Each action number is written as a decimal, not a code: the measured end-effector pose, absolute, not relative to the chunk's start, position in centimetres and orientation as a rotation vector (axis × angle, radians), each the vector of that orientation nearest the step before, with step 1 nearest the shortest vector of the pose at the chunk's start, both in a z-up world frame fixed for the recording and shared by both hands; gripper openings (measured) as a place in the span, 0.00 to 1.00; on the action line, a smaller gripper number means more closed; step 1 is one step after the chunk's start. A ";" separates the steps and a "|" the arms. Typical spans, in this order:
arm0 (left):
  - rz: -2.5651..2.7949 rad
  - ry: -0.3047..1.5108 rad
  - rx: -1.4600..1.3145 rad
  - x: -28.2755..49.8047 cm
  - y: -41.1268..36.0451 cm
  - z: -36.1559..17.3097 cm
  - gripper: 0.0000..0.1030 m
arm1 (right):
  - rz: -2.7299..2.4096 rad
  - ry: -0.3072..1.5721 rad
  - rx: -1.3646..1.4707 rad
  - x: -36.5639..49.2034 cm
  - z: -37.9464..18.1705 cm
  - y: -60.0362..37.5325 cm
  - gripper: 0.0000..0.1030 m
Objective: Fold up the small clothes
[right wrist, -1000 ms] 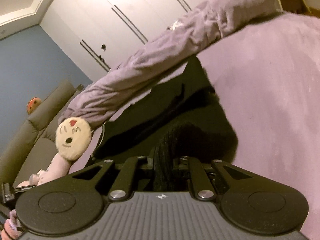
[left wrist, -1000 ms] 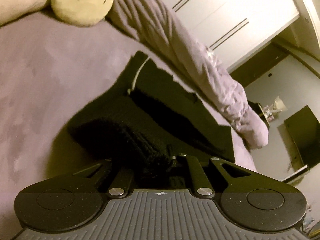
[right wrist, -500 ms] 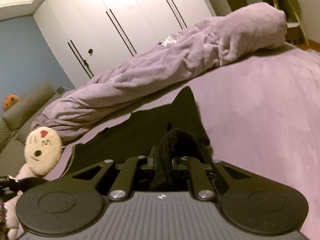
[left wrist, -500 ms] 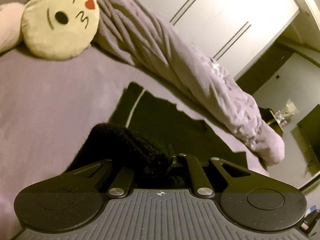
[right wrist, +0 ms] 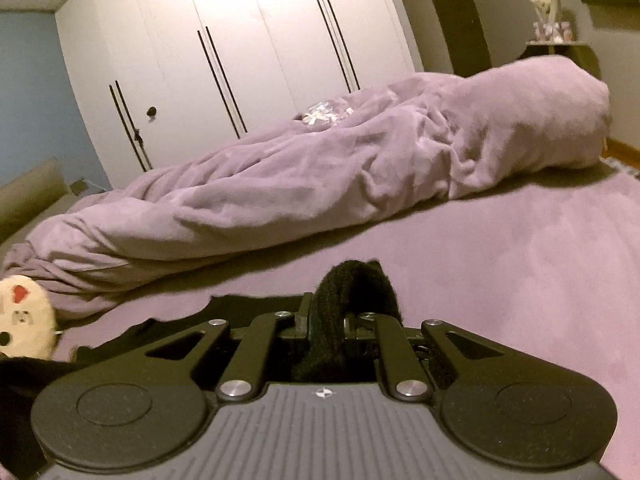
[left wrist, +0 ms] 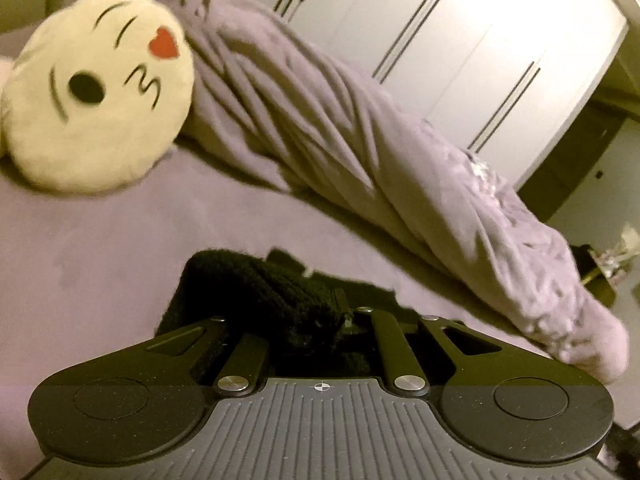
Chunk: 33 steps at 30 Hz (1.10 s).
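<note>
A black fuzzy garment (left wrist: 256,288) lies on the purple bed. My left gripper (left wrist: 336,322) is shut on a bunched edge of it, and the cloth bulges up to the left of the jaws. In the right wrist view my right gripper (right wrist: 344,320) is shut on another fold of the black garment (right wrist: 352,284), which stands up between the jaws. More of the dark cloth trails off to the lower left there. The fingertips of both grippers are buried in the fabric.
A long rolled purple duvet (right wrist: 320,172) lies across the bed beyond the garment. A round cream emoji pillow (left wrist: 96,96) rests at the left. The purple bed cover (right wrist: 540,264) spreads to the right. White wardrobe doors (right wrist: 248,52) stand behind.
Both grippers carried the garment's edge forward over the rest of it toward the duvet. The flat black cloth ahead has nearly vanished under the fold, and the pillow and duvet look closer.
</note>
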State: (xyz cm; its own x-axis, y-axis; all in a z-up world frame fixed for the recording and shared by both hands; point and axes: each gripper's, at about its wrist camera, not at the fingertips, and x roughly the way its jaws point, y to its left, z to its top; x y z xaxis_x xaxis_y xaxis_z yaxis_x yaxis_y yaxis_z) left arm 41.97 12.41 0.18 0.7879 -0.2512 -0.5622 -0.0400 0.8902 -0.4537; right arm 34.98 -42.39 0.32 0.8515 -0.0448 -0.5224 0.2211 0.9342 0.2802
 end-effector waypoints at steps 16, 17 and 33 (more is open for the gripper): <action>0.013 0.591 -0.186 47.3 7.1 -1.7 0.10 | -0.258 0.569 0.168 42.0 -3.5 -40.5 0.09; 0.022 0.602 -0.174 47.7 6.9 -2.0 0.10 | -0.265 0.578 0.167 42.4 -3.8 -40.5 0.09; 0.008 0.629 -0.122 37.5 6.5 -4.3 0.68 | -0.224 0.443 0.199 34.5 -2.4 -39.6 0.46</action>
State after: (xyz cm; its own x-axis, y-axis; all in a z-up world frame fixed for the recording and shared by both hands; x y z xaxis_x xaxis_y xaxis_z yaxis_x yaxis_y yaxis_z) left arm 37.50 6.51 -4.27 0.8085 -0.0300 -0.5877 -0.0442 0.9928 -0.1115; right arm 34.49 -39.57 -2.36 0.8799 -0.1703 -0.4437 0.2565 0.9561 0.1416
